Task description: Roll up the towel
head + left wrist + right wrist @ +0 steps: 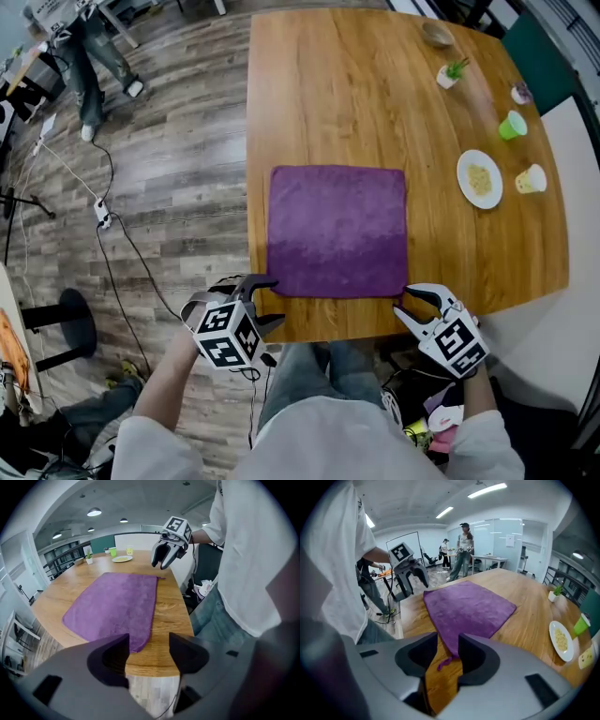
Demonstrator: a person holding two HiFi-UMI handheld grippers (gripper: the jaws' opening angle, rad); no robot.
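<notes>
I see purple terry towel [337, 230] flat on wooden bench [319, 84]; left hand-held gripper [270, 302] half-wide, right hand-held gripper [405, 303] narrow, neither gripping btm corners.

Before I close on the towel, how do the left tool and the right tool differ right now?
The left tool holds its jaws wider apart than the right tool. The looped corner of the towel shows in the right tool's gap. The left tool's gap shows mostly bare table edge, with the other near corner by one jaw. Shared: both sit at the table's near edge, open, gripping nothing.
</notes>
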